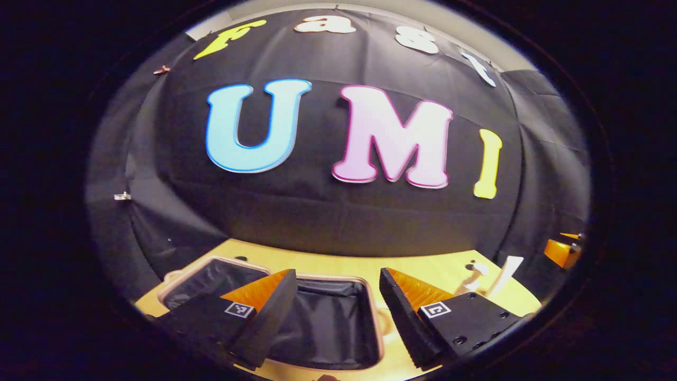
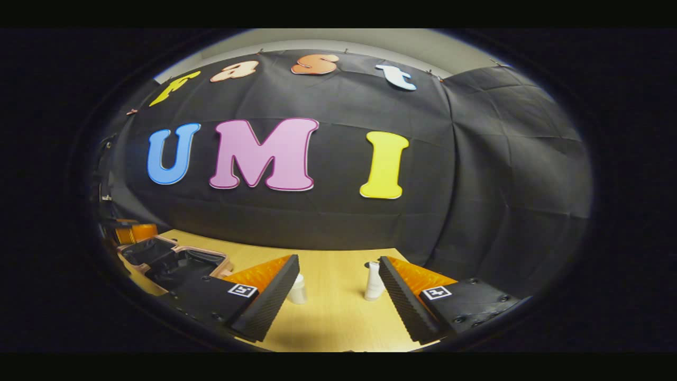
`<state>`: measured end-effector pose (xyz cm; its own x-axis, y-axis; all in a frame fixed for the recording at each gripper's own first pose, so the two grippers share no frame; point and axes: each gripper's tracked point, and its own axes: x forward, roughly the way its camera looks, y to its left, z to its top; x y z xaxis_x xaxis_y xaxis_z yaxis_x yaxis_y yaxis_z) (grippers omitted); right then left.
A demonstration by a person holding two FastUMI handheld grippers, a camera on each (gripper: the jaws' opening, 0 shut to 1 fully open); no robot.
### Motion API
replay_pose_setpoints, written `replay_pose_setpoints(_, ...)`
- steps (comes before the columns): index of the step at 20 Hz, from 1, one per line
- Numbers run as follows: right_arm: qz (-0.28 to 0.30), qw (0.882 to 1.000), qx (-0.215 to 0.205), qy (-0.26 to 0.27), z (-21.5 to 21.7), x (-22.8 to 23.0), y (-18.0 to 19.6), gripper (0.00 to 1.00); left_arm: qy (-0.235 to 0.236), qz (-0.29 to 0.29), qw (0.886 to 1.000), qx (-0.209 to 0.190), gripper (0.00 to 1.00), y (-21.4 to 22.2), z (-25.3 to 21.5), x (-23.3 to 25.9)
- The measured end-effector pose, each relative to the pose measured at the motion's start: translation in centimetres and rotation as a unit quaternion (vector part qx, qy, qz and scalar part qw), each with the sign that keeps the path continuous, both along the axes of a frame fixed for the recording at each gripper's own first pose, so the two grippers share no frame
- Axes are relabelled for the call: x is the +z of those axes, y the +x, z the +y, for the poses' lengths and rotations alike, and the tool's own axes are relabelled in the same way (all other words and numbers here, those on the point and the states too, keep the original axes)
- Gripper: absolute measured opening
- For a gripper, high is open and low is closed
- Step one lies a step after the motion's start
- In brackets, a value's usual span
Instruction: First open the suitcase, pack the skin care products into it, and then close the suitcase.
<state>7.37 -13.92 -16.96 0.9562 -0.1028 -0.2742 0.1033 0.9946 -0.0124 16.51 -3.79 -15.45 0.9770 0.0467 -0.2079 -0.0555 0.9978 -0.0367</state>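
The pink suitcase (image 1: 376, 312) lies open on the wooden table, its two black-lined halves facing up. My left gripper (image 1: 337, 286) hovers open above it with nothing between its fingers. In the right gripper view the suitcase (image 2: 177, 253) sits at the left. My right gripper (image 2: 338, 272) is open over the table, and two white skin care bottles stand between and beyond its fingers: a short one (image 2: 298, 288) by the left finger and a taller one (image 2: 374, 280) by the right finger. In the left gripper view the white bottles (image 1: 505, 272) stand at the right, past the right gripper (image 1: 563, 248).
The wooden table (image 2: 333, 317) runs back to the black cloth wall. The left gripper (image 2: 129, 231) shows at the far left of the right gripper view, above the suitcase.
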Motion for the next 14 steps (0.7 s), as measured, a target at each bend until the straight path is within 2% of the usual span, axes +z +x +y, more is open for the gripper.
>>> replay_pose_setpoints(3,0.017,1.0,-0.018,-0.01,-2.5,-1.7,0.0,0.96,-0.003,0.031,0.997,-0.073,0.98,-0.4,-8.3,-5.0)
replay_pose_setpoints(6,0.025,0.999,-0.029,-0.016,-4.6,-2.9,0.0,0.97,-0.005,0.05,0.991,-0.125,0.98,0.3,-14.3,-9.4)
replay_pose_setpoints(10,0.042,0.998,-0.041,-0.016,-6.6,-4.8,-0.2,0.94,-0.005,0.053,0.987,-0.152,0.99,4.6,-19.5,-12.3)
replay_pose_setpoints(14,0.065,0.996,-0.053,-0.014,-8.0,-6.9,-0.3,0.97,0.023,0.064,0.983,-0.173,0.98,8.8,-22.7,-16.1)
